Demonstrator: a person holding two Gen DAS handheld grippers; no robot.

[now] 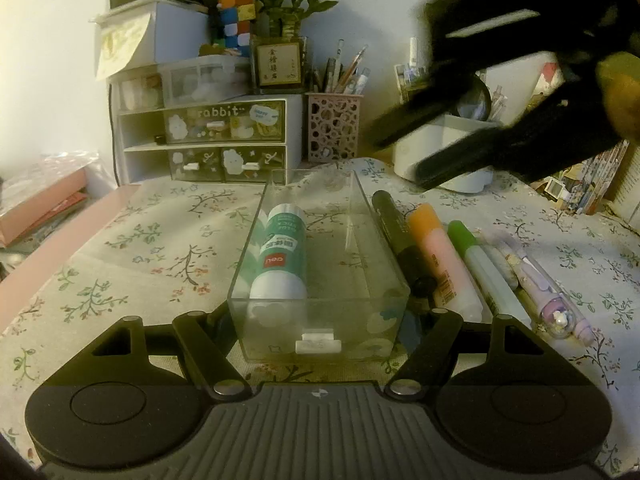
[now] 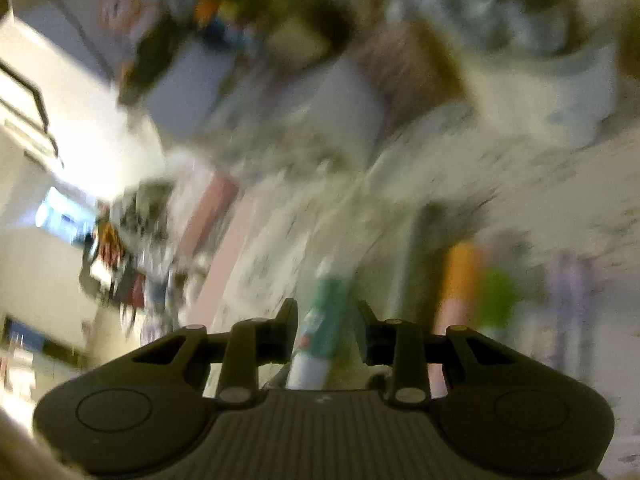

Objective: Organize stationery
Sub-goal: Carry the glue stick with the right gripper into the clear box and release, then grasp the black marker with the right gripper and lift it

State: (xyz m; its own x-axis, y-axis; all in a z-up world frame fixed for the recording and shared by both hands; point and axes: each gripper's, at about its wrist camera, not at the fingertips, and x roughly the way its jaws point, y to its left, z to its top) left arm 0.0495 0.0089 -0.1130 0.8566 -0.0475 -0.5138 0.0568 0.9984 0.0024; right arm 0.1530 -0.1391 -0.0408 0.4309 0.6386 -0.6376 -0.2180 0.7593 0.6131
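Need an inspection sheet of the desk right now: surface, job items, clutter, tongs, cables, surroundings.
Surface: floral cloth, flat.
Job's things: glue stick inside clear tray; black marker, orange highlighter, green pen, purple pens lined up beside it.
Clutter: drawer unit, pink pen cup, plant behind.
Tongs: left tongs shut on clear tray; right tongs open, empty, blurred.
Cables: possible dark cord beside drawer unit, unclear.
Surroundings: wall, books at right.

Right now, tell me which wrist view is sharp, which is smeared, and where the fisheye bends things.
Left wrist view: sharp on the clear drawer and glue stick; only the right gripper crossing the top right is smeared; dim, warm light; the tablecloth edges curve with fisheye distortion. Right wrist view: heavy motion blur throughout; the glue stick beyond its fingers is just recognisable; a bright blown-out patch at left.
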